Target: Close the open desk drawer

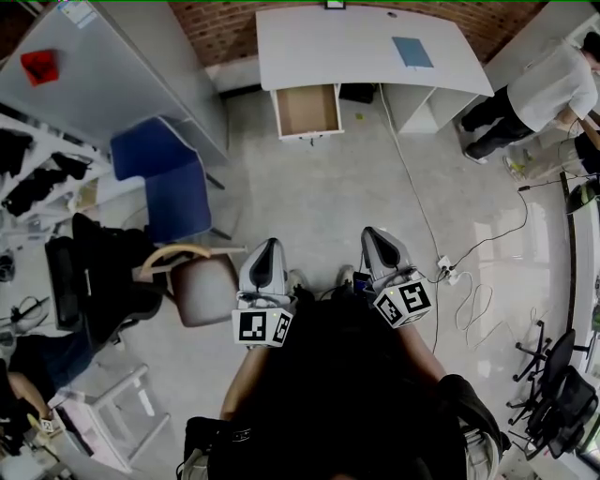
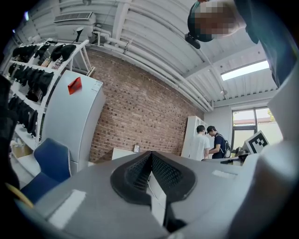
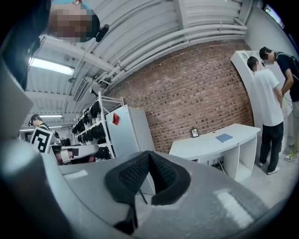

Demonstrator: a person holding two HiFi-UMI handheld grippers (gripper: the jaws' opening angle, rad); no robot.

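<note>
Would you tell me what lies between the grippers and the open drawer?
Only bare floor separates the left gripper and right gripper from the drawer, per the head view.

Floor point(image 1: 319, 197): pale, speckled, glossy. Standing on it are a white desk point(image 1: 347, 47) against the brick wall, a blue chair point(image 1: 164, 183) at the left, and a brown-seated chair point(image 1: 202, 286) nearer the camera. A white cable point(image 1: 406, 178) runs from beside the desk across the floor to a power strip point(image 1: 447, 270), with loose loops lying just beside it.

Desk top: one blue pad point(image 1: 412, 52) lies flat toward the right, and one small frame point(image 1: 335, 5) stands at the back edge. The desk's drawer point(image 1: 307, 111) stands pulled out above the floor, its brown inside showing.
</note>
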